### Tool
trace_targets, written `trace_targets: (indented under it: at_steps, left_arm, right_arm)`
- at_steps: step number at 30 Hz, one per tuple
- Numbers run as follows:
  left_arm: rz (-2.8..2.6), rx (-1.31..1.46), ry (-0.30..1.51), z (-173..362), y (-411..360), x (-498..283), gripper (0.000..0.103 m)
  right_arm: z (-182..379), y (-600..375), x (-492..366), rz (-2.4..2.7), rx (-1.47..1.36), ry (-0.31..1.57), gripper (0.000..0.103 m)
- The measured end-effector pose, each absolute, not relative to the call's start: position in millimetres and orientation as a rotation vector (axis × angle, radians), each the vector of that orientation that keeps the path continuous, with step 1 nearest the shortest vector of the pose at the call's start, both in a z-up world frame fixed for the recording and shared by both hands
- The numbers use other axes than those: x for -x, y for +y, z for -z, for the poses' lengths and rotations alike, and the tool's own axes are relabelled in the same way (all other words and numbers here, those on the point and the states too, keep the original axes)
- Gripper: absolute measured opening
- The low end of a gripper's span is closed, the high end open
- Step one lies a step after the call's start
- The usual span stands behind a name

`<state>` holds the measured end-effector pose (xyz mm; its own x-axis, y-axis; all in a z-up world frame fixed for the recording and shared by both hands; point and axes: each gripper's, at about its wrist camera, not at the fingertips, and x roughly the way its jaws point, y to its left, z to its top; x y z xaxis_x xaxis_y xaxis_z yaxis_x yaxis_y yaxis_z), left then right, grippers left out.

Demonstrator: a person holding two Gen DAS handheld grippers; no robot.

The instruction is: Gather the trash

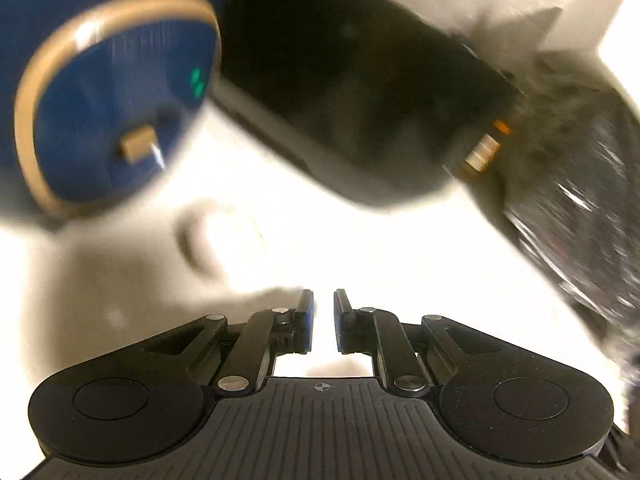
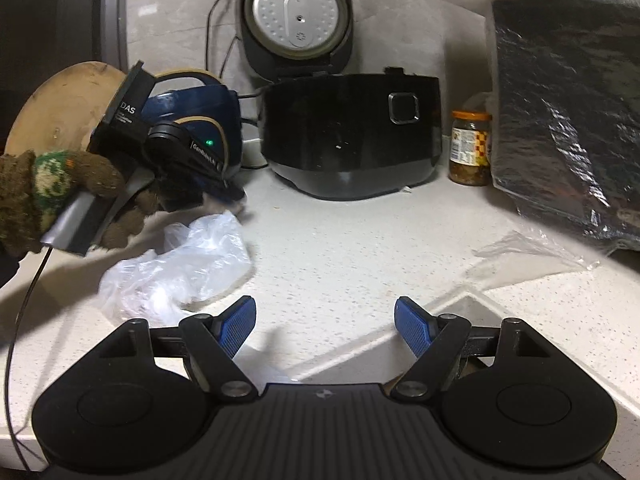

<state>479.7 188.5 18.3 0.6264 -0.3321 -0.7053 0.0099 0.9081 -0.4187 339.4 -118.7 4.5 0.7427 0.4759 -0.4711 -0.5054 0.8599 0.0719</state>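
Lying crumpled on the pale counter (image 2: 340,240), clear plastic bag (image 2: 180,268) runs lengthwise from near-left toward blue appliance (image 2: 192,120). Left gripper (image 1: 324,316) beside it, nearly together, empty. Right gripper (image 2: 325,322) spread apart, empty.

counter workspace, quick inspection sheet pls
Surface: pale speckled counter, a recessed sink edge at lower right.
Job's things: crumpled clear plastic bag at left; clear plastic scrap at right.
Clutter: black rice cooker, lid up; jar with orange lid; blue appliance with green light; round wooden board; black foil-like bag.
Grippers: left gripper nearly closed, empty, in a knit-gloved hand; right gripper open, empty.
Cables: cord to wall socket; thin black cable under left hand.
Surroundings: grey tiled wall.
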Motion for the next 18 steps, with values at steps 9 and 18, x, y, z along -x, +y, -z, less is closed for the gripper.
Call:
trace_targets:
  at_steps: [9,18]
  left_arm:
    - [0.137,0.338,0.661,-47,201,-409,0.013]
    - [0.169,0.291,0.718,-44,209,-351,0.013]
  right_arm:
    - [-15,-93,-334,-0.559,0.124,0.480,0.077]
    - [-68,-33,-396,-0.715,0.134,0.572,0.083]
